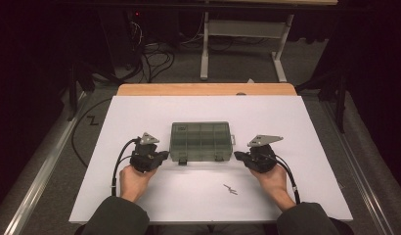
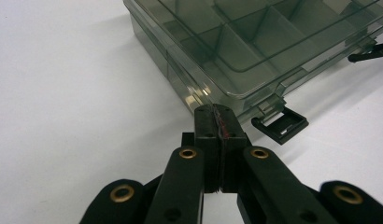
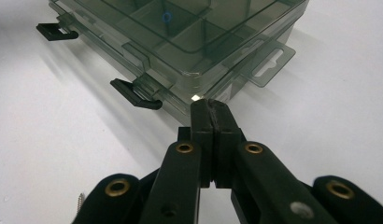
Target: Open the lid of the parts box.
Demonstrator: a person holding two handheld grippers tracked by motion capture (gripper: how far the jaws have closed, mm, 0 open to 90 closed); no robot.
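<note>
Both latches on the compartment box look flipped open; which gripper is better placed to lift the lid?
Probably the left gripper: its shut tips sit at the compartment box's front corner, right beside the open latch. The right gripper, also shut, points at the corner near the hang tab, farther from its latch.

Smoky grey-green translucent organizer box (image 1: 201, 141), black latches (image 2: 279, 125), white worktop (image 1: 140, 110), black claws (image 2: 216, 112) with brass-coloured rivets.

The compartment box (image 1: 201, 141) lies mid-table (image 1: 286, 122), between the left tongs (image 1: 162, 155) and right tongs (image 1: 238, 155).
</note>
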